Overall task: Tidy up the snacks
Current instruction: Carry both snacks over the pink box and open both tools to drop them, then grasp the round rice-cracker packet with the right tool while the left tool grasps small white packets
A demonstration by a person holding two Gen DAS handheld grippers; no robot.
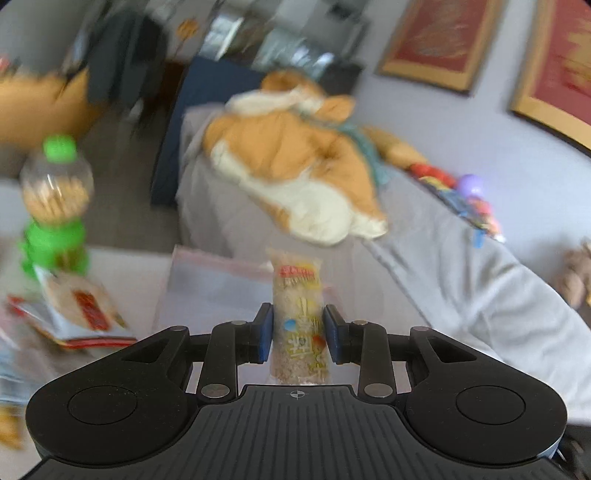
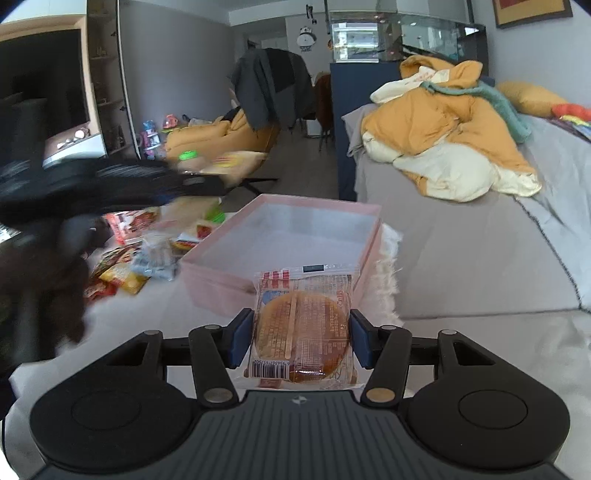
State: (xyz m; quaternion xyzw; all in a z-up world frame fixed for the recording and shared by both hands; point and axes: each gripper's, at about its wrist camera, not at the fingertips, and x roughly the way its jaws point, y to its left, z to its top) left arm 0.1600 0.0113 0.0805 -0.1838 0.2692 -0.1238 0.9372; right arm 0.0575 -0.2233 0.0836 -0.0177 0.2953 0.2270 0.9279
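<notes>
Clear-wrapped round brown cake [image 2: 303,332]; yellow, perhaps grainy, snack bar [image 1: 299,325].

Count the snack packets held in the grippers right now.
2. A narrow rice-cracker packet sits upright in the left gripper; a clear-wrapped round brown cake packet is in the right gripper. Loose packets on the table aren't counted.

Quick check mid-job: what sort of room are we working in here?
Most likely a lived-in home living room: a grey-covered sofa piled with an orange-and-cream blanket, a glass fish tank on a dark blue cabinet behind it, and framed red pictures on the wall.
</notes>
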